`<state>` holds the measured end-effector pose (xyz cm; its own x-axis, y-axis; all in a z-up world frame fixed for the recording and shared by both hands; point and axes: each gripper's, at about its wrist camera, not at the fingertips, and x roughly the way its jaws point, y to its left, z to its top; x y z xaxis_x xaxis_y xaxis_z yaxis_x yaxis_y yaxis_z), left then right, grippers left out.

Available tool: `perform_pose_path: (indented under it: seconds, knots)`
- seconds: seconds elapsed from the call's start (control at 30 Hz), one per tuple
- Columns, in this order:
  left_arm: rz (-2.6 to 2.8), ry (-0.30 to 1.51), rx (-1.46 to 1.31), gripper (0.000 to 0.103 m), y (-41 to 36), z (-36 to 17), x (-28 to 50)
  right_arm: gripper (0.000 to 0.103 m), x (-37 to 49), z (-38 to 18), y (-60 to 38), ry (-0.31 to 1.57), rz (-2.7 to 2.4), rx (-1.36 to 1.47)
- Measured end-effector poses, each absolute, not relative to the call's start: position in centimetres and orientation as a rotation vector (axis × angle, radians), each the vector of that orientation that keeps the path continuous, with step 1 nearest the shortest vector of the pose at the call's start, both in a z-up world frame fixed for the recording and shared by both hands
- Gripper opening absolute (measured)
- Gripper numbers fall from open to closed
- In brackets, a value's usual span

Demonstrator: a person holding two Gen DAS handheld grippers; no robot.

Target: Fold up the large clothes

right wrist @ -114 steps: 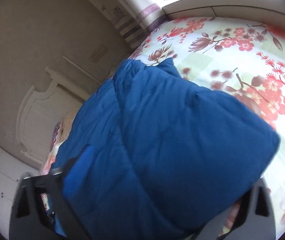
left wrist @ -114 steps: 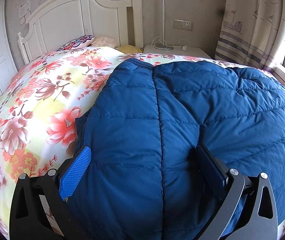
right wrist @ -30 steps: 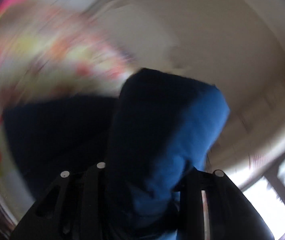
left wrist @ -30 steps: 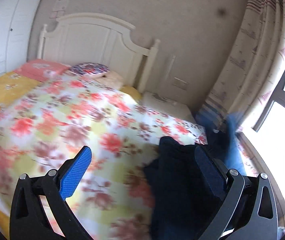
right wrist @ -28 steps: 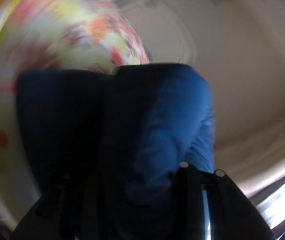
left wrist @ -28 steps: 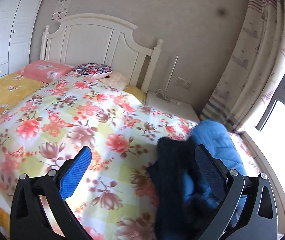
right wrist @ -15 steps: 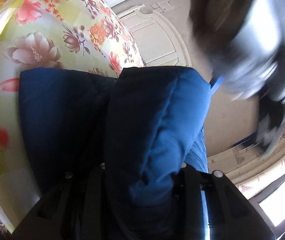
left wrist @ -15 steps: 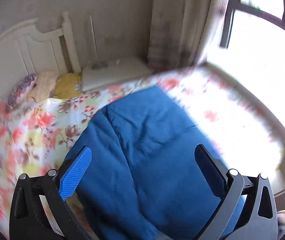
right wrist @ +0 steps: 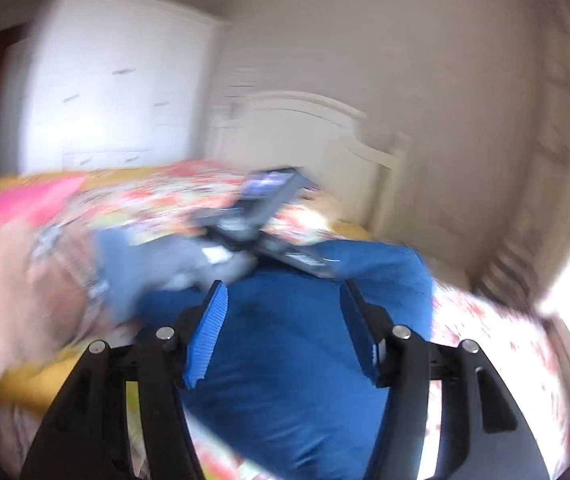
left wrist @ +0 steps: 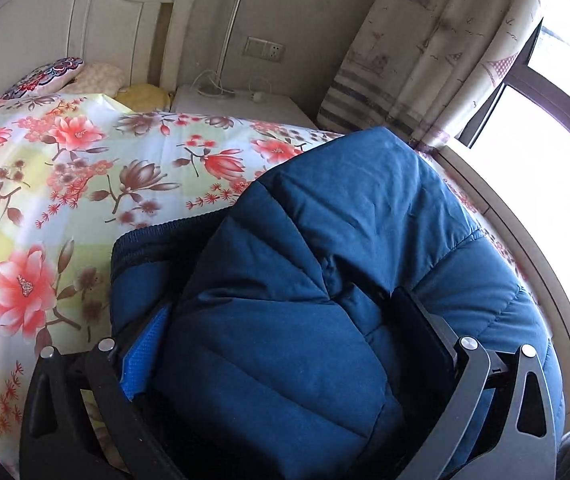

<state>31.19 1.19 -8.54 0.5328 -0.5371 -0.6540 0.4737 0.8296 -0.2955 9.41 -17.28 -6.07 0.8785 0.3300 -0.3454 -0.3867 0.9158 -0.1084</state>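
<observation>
A blue quilted jacket (left wrist: 325,280) lies bundled on the floral bedspread (left wrist: 85,168), near the bed's window side. My left gripper (left wrist: 285,336) is down over it with its jaws wide. The padded bulk swells up between the fingers, and I see no pinch on it, so it is open. In the blurred right wrist view, my right gripper (right wrist: 285,332) hovers just above the jacket (right wrist: 297,360). Its jaws are opening and the pads press on nothing. Beyond it the left gripper (right wrist: 261,204) sits on the jacket's far side, held by a gloved hand (right wrist: 165,264).
A white headboard (left wrist: 65,32) and pillows (left wrist: 45,76) close the bed's far end. A white nightstand (left wrist: 237,104) with cables stands beside it. A curtain (left wrist: 425,60) and a bright window (left wrist: 545,120) run along the right. A white wardrobe (right wrist: 105,80) stands at the left.
The right gripper was shut on a fold of the jacket; it has let go, opened and pulled back. The left gripper swung over the bed and came down onto the jacket.
</observation>
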Motion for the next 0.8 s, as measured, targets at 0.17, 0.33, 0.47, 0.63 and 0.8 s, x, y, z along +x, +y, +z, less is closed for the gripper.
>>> perform_pose_path:
  seconds: [0.17, 0.33, 0.47, 0.63, 0.8]
  knots:
    - [-0.597, 0.786, -0.124, 0.099, 3.3, -8.4, 30.9, 0.033, 10.3, -14.1, -9.0, 0.383, 0.352, -0.504]
    - [-0.397, 0.762, 0.004, 0.098, 2.6, -3.6, 29.1, 0.028, 9.8, -14.1, -9.1, 0.437, 0.374, -0.484]
    - [-0.339, 0.656, 0.087, 0.098, 0.3, 1.0, 27.8, 0.028, 10.3, -14.1, -8.3, 0.442, 0.373, -0.469]
    - [-0.264, 0.800, 0.165, 0.099, -1.4, -7.6, 32.7, 0.028, 8.9, -13.0, -8.5, 0.428, 0.361, -0.472]
    - [-0.271, 0.839, 0.015, 0.099, 1.7, -8.8, 33.1, 0.062, 9.0, -8.6, -12.5, 0.482, 0.507, -0.348]
